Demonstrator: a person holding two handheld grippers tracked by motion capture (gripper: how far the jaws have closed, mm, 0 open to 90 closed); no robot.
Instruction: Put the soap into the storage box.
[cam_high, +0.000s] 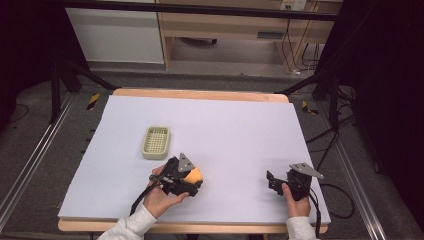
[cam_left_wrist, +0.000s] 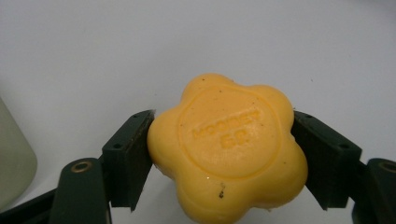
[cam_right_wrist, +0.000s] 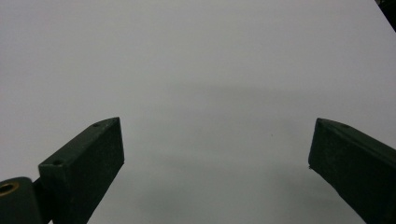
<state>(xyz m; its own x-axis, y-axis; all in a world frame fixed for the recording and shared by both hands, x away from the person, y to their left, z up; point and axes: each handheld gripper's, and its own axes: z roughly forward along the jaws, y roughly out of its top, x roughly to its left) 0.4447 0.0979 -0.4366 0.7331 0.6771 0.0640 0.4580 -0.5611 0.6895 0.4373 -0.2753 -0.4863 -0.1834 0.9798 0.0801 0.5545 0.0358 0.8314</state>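
Soap (cam_high: 194, 175) sits between left gripper (cam_high: 187, 176) jaws, just before the basket (cam_high: 156, 142) — right gripper (cam_high: 272, 181) well apart, at the table's (cam_high: 240, 125) right.

Even overhead light keeps the white table (cam_high: 225, 135) bright while the surroundings sink into darkness. Shadows stay soft. The soap (cam_left_wrist: 229, 147) looks sharp; the right gripper view is dim, greyish.

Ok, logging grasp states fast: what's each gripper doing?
Left gripper: shut on the orange flower-shaped soap.
Right gripper: open, holding nothing.
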